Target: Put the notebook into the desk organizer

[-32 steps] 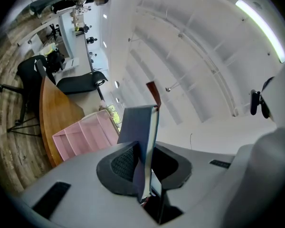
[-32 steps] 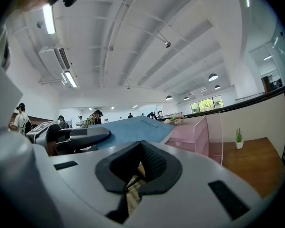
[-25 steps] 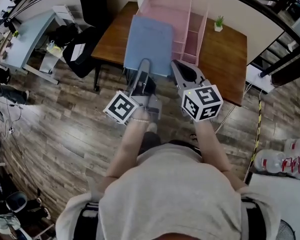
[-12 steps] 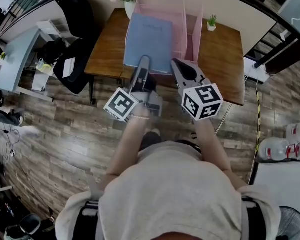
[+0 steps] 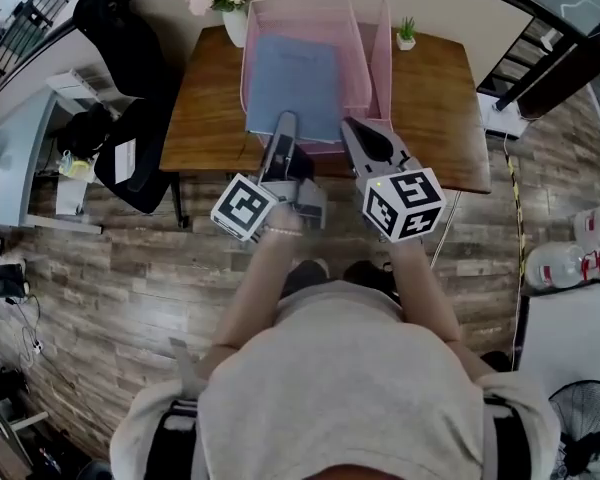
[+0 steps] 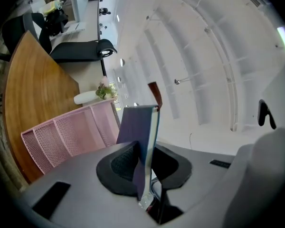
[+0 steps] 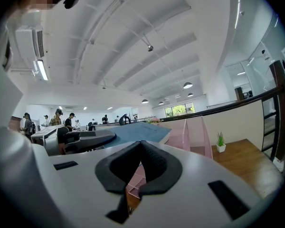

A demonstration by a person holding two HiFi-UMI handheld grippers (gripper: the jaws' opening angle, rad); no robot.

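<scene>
Left gripper (image 5: pixel 285 123) clenched on flat blue notebook (image 5: pixel 292 86)
Notebook held by its near edge over the wide compartment of the pink mesh desk organizer (image 5: pixel 246 68) on the brown wooden counter (image 5: pixel 435 108) — right gripper (image 5: pixel 352 128) closed on nothing.

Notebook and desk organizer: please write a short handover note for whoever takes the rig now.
Left claw: shut on the blue notebook, gripping its near edge.
Right claw: shut, empty, beside the left one.
Notebook: over the wide compartment of the pink desk organizer on the wooden table; whether it rests inside cannot be told.
Done: notebook picked up and brought to the organizer.
Left: lower it in, open the left claw, pull back.
</scene>
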